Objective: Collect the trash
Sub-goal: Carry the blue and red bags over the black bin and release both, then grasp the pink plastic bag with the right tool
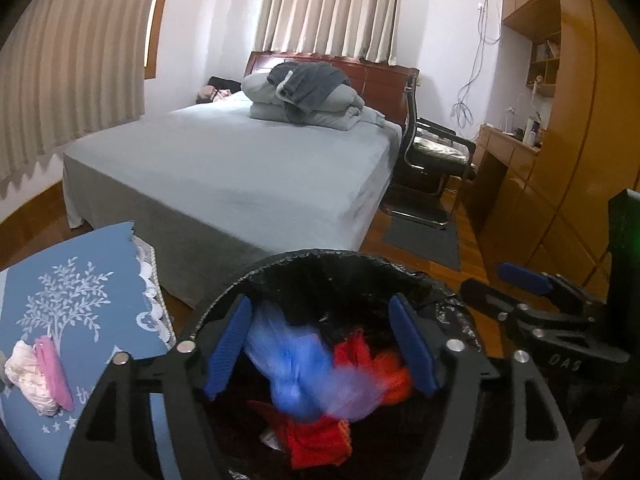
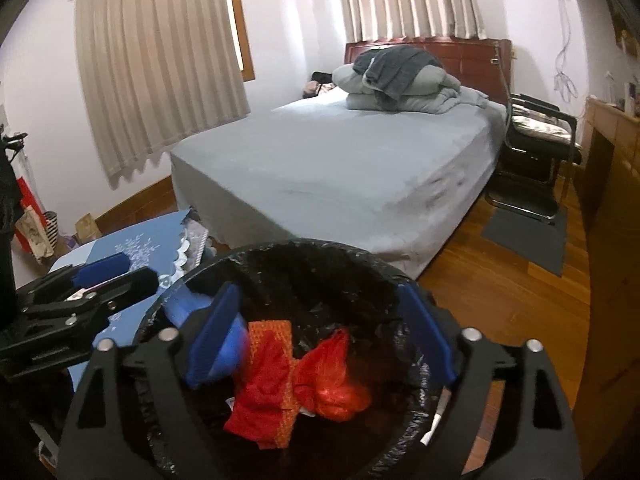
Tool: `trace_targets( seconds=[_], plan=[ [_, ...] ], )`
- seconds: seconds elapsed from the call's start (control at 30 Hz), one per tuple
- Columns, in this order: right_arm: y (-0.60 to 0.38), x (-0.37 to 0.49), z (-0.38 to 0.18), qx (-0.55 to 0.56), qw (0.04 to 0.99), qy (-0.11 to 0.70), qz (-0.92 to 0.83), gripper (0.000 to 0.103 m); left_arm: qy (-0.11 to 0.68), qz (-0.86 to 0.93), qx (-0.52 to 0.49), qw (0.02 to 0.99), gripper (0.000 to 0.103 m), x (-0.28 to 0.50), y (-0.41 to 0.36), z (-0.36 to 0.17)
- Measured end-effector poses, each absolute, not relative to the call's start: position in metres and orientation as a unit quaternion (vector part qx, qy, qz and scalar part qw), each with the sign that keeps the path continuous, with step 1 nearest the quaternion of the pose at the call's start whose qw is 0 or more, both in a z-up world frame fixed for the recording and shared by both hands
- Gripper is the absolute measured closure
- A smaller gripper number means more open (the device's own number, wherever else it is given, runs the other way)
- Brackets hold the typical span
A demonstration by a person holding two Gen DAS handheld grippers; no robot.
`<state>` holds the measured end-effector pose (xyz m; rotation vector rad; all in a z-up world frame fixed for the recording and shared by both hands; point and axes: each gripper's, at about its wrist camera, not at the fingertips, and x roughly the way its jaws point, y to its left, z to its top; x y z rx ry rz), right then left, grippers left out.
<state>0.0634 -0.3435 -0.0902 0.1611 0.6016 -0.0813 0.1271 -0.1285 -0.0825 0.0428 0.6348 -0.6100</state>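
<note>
A bin lined with a black bag (image 1: 320, 258) (image 2: 304, 246) stands right under both grippers. My left gripper (image 1: 320, 348) hangs open over it. A blurred blue plastic bag (image 1: 296, 372) lies loose between and below its blue pads, which do not press on it. Red net trash (image 1: 320, 440) and an orange-red bag (image 1: 384, 368) lie deeper in the bin. My right gripper (image 2: 322, 336) is also open above the bin, over the red net (image 2: 264, 392) and the orange-red bag (image 2: 336, 376), and holds nothing. A white crumpled bag with a pink piece (image 1: 40, 372) rests on the blue cloth.
A table with a blue tree-print cloth (image 1: 80, 288) stands left of the bin. Behind the bin is a grey bed (image 1: 240, 160) with folded bedding. A black chair (image 1: 432, 152), a floor mat and wooden cabinets (image 1: 560, 160) line the right. Bags stand by the left wall (image 2: 40, 228).
</note>
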Motion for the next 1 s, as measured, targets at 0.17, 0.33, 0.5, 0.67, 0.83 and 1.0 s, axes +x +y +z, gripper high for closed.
trace_targets(
  seconds=[0.17, 0.33, 0.5, 0.67, 0.83, 1.0],
  plan=[
    [-0.344, 0.061, -0.089, 0.083, 0.951, 0.295, -0.041, 0.008, 0.293, -0.271, 0.021, 0.916, 0.018, 0.122, -0.112, -0.076],
    [-0.335, 0.062, -0.084, 0.085, 0.952, 0.291, -0.031, 0.007, 0.286, -0.229, 0.014, 0.93, 0.015, 0.116, -0.077, -0.07],
    [-0.303, 0.068, -0.081, 0.084, 0.952, 0.295, -0.001, 0.007, 0.282, -0.173, 0.003, 0.944, 0.013, 0.108, -0.032, -0.068],
    [-0.268, 0.078, -0.081, 0.074, 0.95, 0.303, 0.035, 0.007, 0.282, -0.117, -0.003, 0.952, 0.013, 0.101, 0.014, -0.071],
    [-0.23, 0.089, -0.084, 0.064, 0.946, 0.31, 0.068, 0.007, 0.288, -0.065, -0.009, 0.955, 0.013, 0.095, 0.057, -0.08],
    [-0.193, 0.103, -0.089, 0.051, 0.941, 0.319, 0.1, 0.007, 0.291, -0.021, -0.013, 0.956, 0.013, 0.092, 0.095, -0.09]
  ],
)
